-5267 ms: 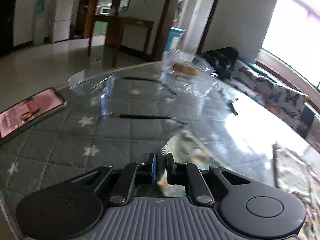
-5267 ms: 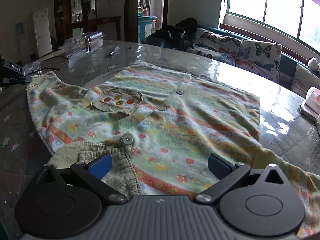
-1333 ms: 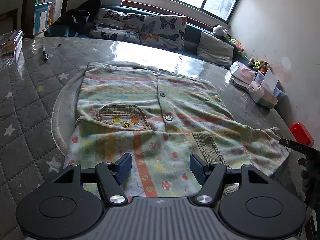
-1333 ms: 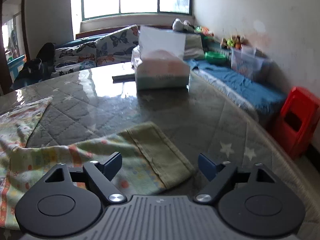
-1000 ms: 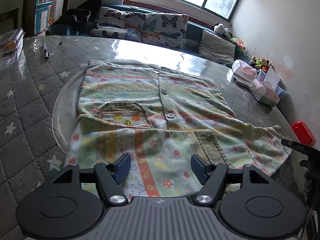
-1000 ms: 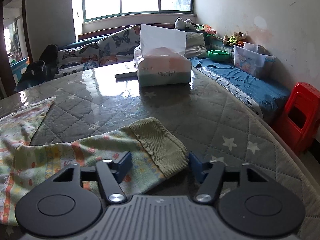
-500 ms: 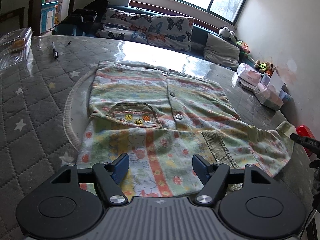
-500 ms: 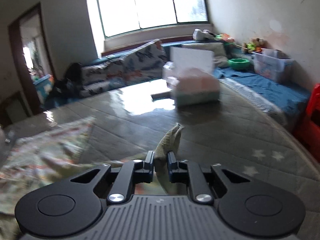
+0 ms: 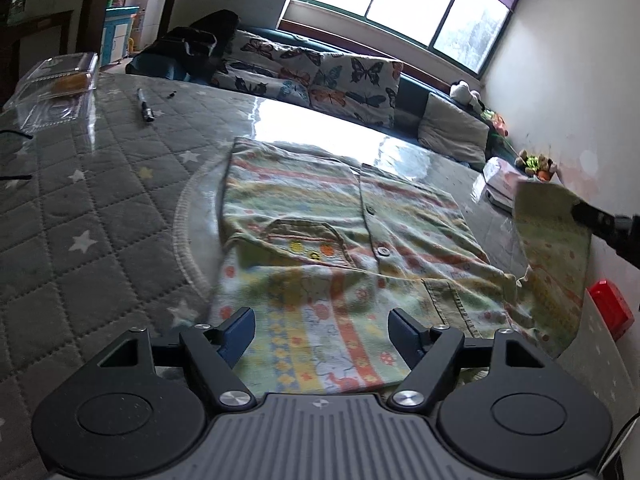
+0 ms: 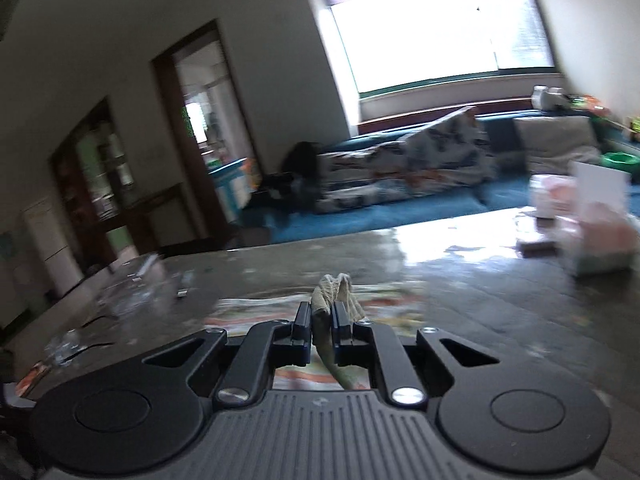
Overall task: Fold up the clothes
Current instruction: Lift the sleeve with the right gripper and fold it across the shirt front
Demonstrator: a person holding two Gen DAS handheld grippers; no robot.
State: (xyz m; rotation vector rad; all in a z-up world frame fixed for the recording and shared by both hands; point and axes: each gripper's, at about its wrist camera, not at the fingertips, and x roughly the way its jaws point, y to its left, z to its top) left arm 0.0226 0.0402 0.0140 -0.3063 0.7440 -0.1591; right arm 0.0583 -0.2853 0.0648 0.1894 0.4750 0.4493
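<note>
In the left wrist view we see the left gripper (image 9: 319,326) released, its blue-padded jaws spread wide and hovering low over the near hem of the shirt (image 9: 320,240). The shirt, a small striped and patterned button-up, lies spread flat on the tabletop (image 9: 100,208), which carries a grey quilted cover with white stars. Its chest pocket (image 9: 306,238) with coloured dots sits left of the button line. Its one sleeve (image 9: 554,248), at the right of this view, is lifted off the surface and hangs in the air from the dark tip of the right gripper (image 9: 600,222), which enters from the right edge. A pen (image 9: 145,106) and a clear plastic container (image 9: 56,84) lie well apart from the shirt at the far left. A sofa with butterfly cushions (image 9: 320,76) runs beyond the tabletop under the window.

In the right wrist view the picture is blurred by motion, but we can make out the right gripper (image 10: 321,328) clenched on a bunched fold of the sleeve (image 10: 334,292), the cloth sticking up between the closed jaws. The rest of the shirt shows as a pale patterned band just beyond the gripper. A tissue box (image 10: 596,232), as far as we can tell through the blur, stands at the right.
</note>
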